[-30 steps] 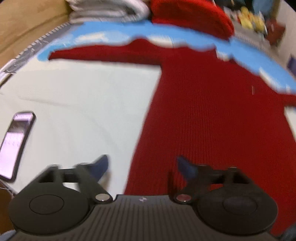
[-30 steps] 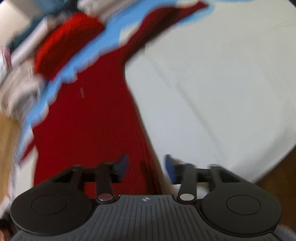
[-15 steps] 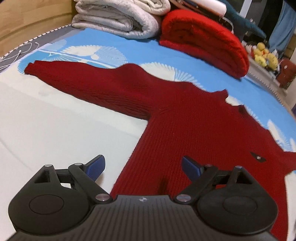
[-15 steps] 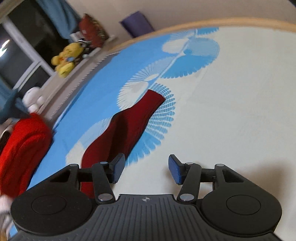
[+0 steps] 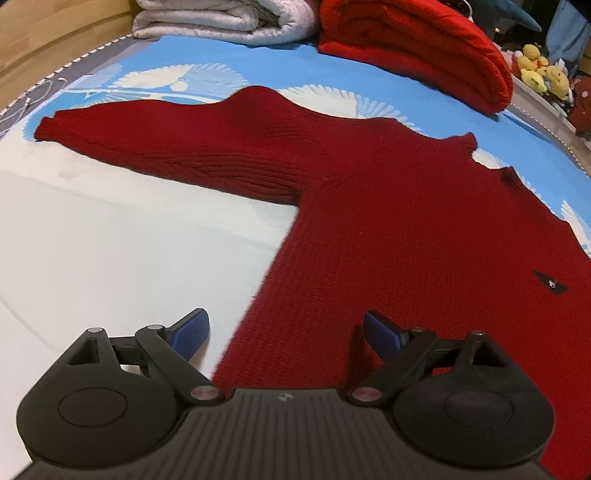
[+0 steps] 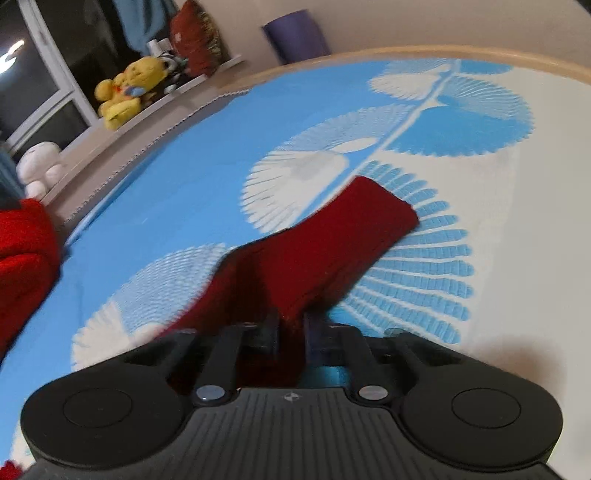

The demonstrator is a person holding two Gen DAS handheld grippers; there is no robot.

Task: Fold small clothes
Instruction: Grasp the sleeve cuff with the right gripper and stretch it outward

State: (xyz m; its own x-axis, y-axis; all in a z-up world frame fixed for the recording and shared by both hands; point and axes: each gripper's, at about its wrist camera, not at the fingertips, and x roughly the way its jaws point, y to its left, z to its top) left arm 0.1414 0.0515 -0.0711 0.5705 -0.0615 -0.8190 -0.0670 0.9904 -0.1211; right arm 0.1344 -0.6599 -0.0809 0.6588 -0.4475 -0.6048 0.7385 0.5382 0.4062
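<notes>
Right, one red knit sweater (image 5: 406, 229) lies spread flat on the bed (image 5: 110, 258), front up, small dark logo patch (image 5: 550, 283) showing; laid out like that so the sleeves can be folded in first, I'd judge. Two sleeves, one per view. The left sleeve (image 5: 166, 147) stretches flat out to the side, untouched. The right sleeve (image 6: 325, 251) is pinched partway along: right tongs (image 6: 291, 332) closing on it, knit bunched between the jaws, cuff end still resting on the blue-and-white sheet. Probably gripped there so the sleeve can be swung over the body.

Left tongs (image 5: 284, 332) released, jaws wide apart, straddling the sweater's side edge near the hem, one pad over bare sheet, one over knit; nothing pinched. Looks staged to grab that edge.

Rest: one folded grey-white quilt (image 5: 221, 22) and one folded bright red blanket (image 5: 424, 48) at the bed's far end, clear of the work. One yellow plush (image 6: 125, 88) and one white plush (image 6: 38, 166) on the ledge in the right view.
</notes>
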